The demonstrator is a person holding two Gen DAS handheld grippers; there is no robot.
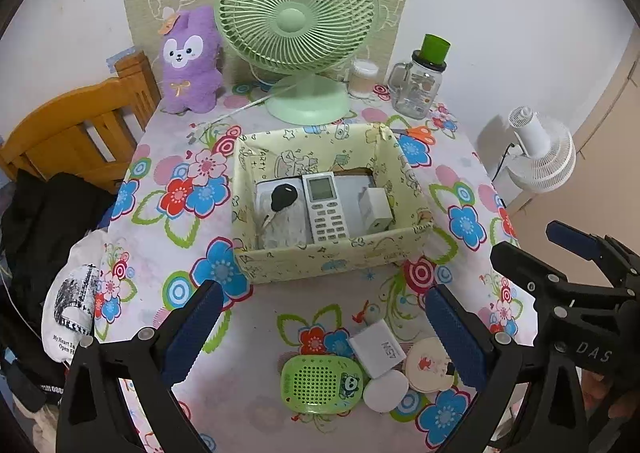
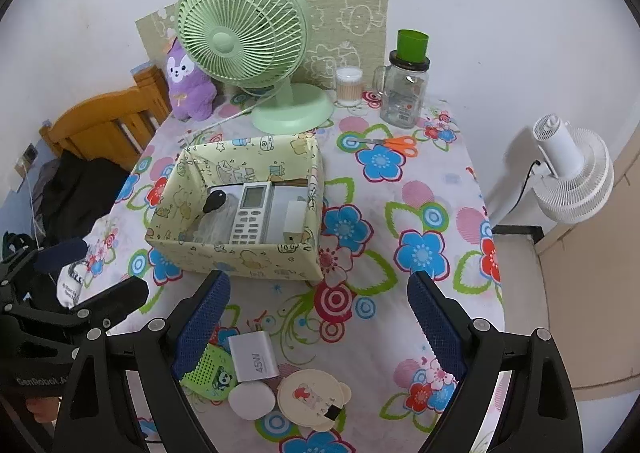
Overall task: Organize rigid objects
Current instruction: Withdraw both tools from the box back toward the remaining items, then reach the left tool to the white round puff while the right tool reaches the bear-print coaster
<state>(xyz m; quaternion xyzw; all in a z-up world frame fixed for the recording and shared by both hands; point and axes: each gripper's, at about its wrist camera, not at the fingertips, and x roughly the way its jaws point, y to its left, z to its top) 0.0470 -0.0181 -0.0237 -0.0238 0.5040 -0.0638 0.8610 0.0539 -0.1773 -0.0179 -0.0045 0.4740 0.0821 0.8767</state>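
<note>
Nearest of all, four small hard things sit bunched on the flowered tablecloth (image 2: 436,189), all still outside the box: one green perforated case (image 1: 322,384), one white charger block (image 1: 377,347) marked 45W, one white puck (image 1: 385,393) and one cream round compact (image 1: 430,369). They touch or overlap one another. All look light and stiff; the charger's smooth flat sides seem the surest place to pinch, though likely slick. I'd guess the thin compact would need taking by its rim, and the puck across its width.

Both tools hover over this cluster. Left gripper (image 1: 324,327) has its blue pads spread wide with nothing between them; right gripper (image 2: 320,319) is likewise wide apart and empty.

Beyond stands one paper-covered box (image 1: 332,265), already holding one remote (image 1: 326,209), one black key (image 1: 283,197), one white adapter (image 1: 375,209) and flat items beneath that I can't make out.

Farther back: one pair of orange scissors (image 2: 396,145), one glass jar (image 2: 404,93), one green fan (image 1: 296,21), one purple plush (image 1: 190,61).
</note>
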